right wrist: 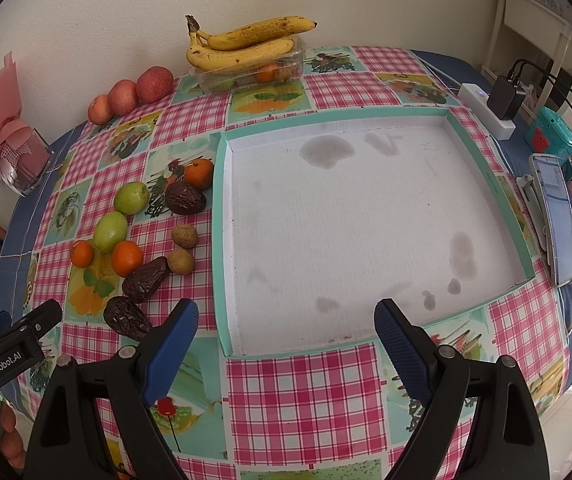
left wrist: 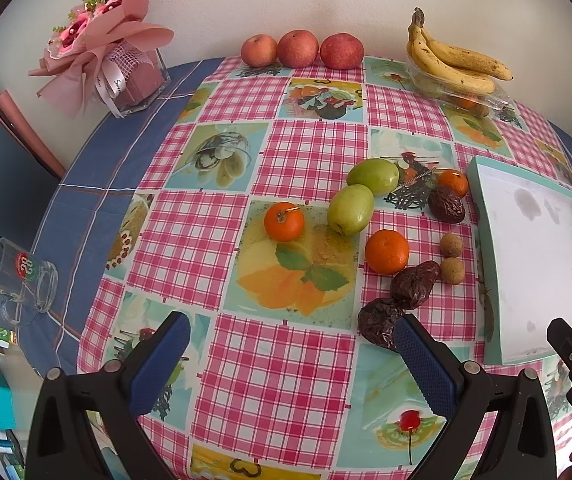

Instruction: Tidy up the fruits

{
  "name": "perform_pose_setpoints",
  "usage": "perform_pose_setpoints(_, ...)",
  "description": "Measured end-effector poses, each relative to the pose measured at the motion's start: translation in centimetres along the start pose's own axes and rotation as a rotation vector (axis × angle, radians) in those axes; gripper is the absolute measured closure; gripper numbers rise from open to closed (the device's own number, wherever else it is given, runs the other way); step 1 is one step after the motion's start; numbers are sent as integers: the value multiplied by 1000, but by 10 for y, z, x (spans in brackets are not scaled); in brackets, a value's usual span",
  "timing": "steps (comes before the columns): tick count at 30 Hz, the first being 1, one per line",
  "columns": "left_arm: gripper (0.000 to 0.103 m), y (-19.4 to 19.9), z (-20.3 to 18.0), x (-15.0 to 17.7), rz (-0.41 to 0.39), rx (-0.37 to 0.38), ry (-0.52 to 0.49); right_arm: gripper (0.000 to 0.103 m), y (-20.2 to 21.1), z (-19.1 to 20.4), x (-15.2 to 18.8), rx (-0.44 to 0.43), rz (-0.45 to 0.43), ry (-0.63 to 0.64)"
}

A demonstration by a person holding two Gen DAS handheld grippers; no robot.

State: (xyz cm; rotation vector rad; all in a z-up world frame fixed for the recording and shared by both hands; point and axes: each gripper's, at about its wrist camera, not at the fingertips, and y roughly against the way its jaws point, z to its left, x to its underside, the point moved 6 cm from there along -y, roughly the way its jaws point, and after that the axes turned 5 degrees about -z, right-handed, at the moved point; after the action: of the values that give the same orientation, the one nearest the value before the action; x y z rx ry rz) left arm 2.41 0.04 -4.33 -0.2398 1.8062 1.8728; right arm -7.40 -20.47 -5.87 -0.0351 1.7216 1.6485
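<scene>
My left tongs (left wrist: 293,354) and right tongs (right wrist: 286,338) hang spread wide, gripping nothing. Loose fruits (right wrist: 126,258) sit left of the stained tray (right wrist: 222,240). My left finger hides part of one date (left wrist: 377,322); fruit beneath the bananas (right wrist: 242,46) stays indistinct.

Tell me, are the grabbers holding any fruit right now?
No. The left gripper and right gripper are both open and hold nothing.
</scene>
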Motion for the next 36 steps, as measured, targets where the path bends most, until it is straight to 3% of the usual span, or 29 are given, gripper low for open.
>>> perform_pose_setpoints(27,0,0,0,-2,-2,42,14,13,-3,3,0,-9,14,-5)
perform_pose_setpoints(36,0,-4,14,-32,-85,88,78,13,-8,15,-20,-32,-25,27)
